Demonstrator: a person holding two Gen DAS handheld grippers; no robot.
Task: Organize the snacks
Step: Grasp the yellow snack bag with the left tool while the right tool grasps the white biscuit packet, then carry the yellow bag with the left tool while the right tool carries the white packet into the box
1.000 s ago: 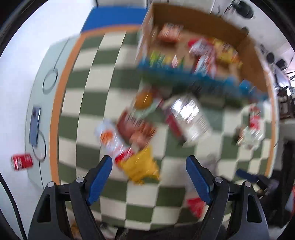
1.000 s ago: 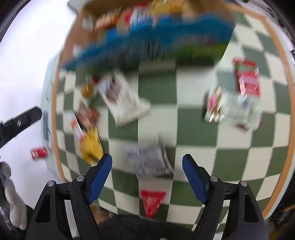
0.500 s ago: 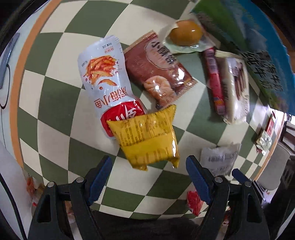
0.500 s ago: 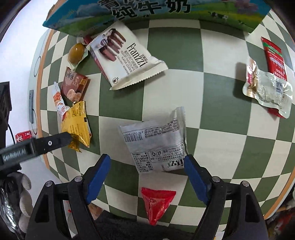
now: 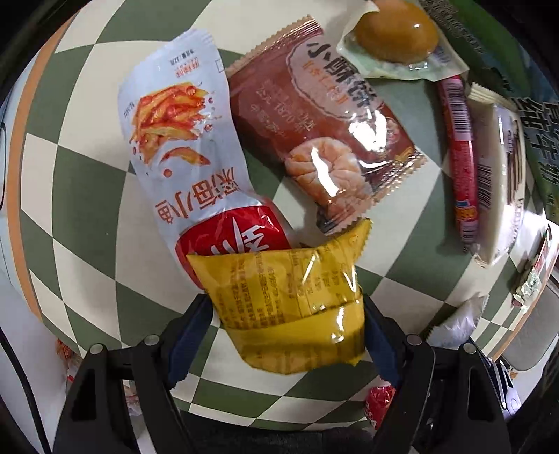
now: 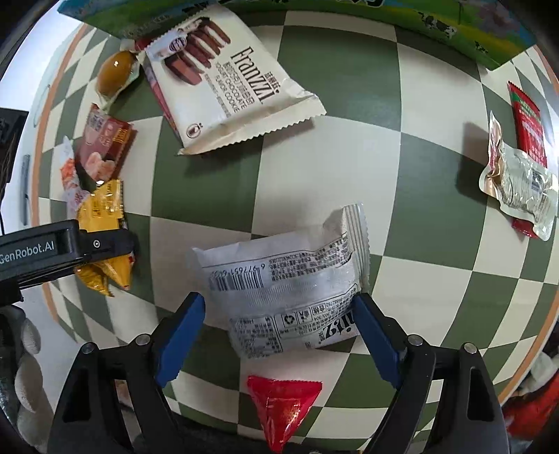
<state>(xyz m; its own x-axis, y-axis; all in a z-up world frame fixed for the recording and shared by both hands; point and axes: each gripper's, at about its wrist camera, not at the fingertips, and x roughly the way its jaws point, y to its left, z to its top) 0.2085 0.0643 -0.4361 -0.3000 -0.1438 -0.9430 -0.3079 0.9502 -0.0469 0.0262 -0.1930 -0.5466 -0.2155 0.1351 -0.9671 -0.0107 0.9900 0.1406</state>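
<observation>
My left gripper (image 5: 284,335) is open, its blue fingers on either side of a yellow snack packet (image 5: 293,304) that lies on the checkered table; the packet overlaps a white-and-red fish snack pouch (image 5: 181,150). My right gripper (image 6: 279,324) is open, its fingers flanking a white snack bag (image 6: 290,279) lying barcode side up. In the right wrist view the left gripper (image 6: 70,244) shows over the yellow packet (image 6: 101,209).
A brown pastry packet (image 5: 325,132), a sealed braised egg (image 5: 394,31), a red sausage stick (image 5: 463,157) and the Franzzi cookie bag (image 6: 227,83) lie beyond. A red triangular packet (image 6: 283,405) lies near me. A silver pouch (image 6: 520,181) lies right. A carton (image 6: 419,17) stands behind.
Both grippers have dropped closer to the table. The yellow packet now sits between the left fingers, and the white bag sits between the right fingers. Both stayed open.
</observation>
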